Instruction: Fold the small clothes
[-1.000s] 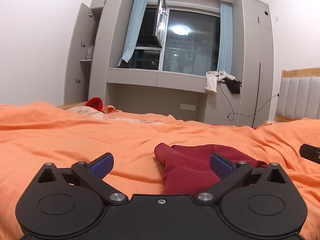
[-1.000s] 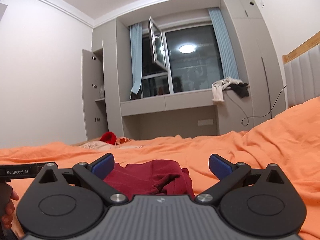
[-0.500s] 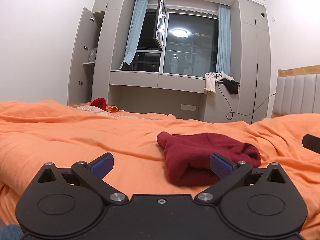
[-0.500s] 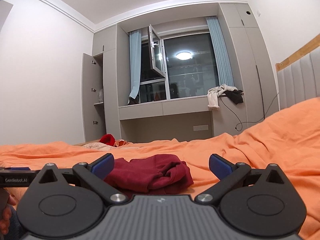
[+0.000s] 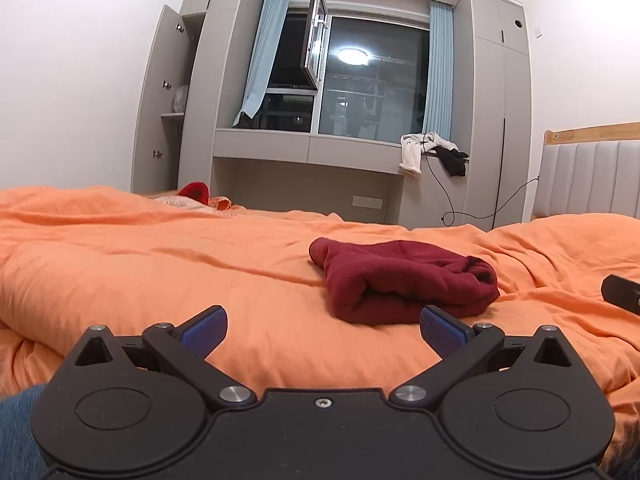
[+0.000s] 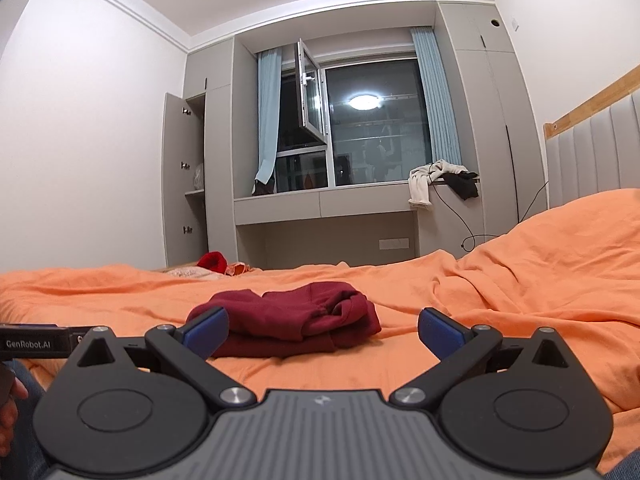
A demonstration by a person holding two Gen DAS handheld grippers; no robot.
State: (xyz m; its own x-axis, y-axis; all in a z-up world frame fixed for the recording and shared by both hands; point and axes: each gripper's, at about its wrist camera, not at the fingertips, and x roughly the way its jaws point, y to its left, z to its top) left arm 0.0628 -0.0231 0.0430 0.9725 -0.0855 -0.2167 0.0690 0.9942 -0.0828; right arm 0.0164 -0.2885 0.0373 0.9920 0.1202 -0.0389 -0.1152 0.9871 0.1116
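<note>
A dark red garment (image 5: 404, 280) lies folded into a thick bundle on the orange bedspread (image 5: 160, 264). In the left wrist view it sits ahead and to the right of my left gripper (image 5: 322, 330), which stands open and empty, short of the cloth. In the right wrist view the same garment (image 6: 296, 320) lies ahead and slightly left of my right gripper (image 6: 322, 330), also open with nothing between its blue pads. Neither gripper touches the garment.
Small red and peach clothes (image 5: 196, 194) lie at the bed's far edge. A padded headboard (image 5: 592, 176) stands at right. Grey cabinets, a window and a ledge with draped clothes (image 5: 428, 152) fill the far wall. The other gripper's body shows at each view's edge (image 6: 32, 345).
Both grippers have drawn back from the red garment and risen a little; the bundle now lies farther ahead and free of the fingers. It stays folded on the bed.
</note>
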